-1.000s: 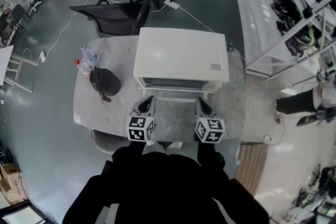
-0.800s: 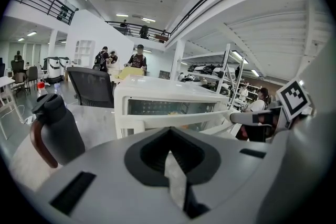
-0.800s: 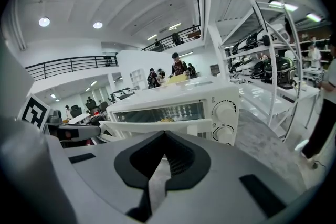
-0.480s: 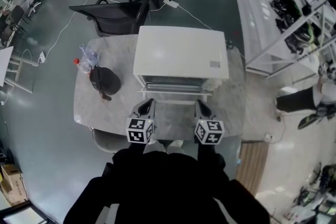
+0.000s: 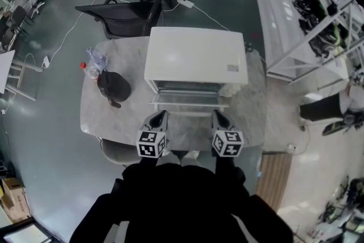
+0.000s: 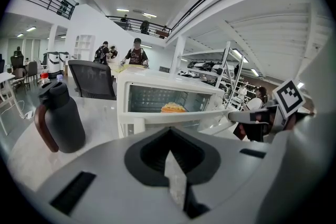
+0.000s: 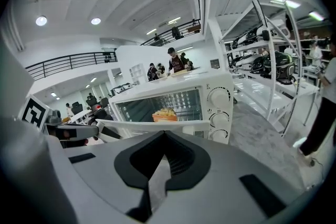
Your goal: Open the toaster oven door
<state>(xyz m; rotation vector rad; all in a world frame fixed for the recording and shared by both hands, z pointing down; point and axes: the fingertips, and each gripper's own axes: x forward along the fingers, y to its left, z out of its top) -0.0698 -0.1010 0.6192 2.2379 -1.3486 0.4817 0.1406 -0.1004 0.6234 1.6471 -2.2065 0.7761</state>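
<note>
Door part-way down, my jaws closed on nothing at its handle.

The boxy white toaster oven [image 5: 196,60] sits mid-desk on the grey marbled desk [image 5: 108,122]. Its glass door [image 5: 187,97] now tilts out from the oven's front where a second ago it stood nearer shut, and the white bar handle [image 5: 189,110] has come toward me. My left gripper [image 5: 157,118] and right gripper [image 5: 219,117] are at the oven's front, tips right at that bar. Both pairs of jaws are pressed together and hold nothing, so I judge I'm hooking the bar. An orange-yellow piece of food [image 6: 173,107] shows inside the oven. The opening is under way, but the door isn't flat yet.
</note>
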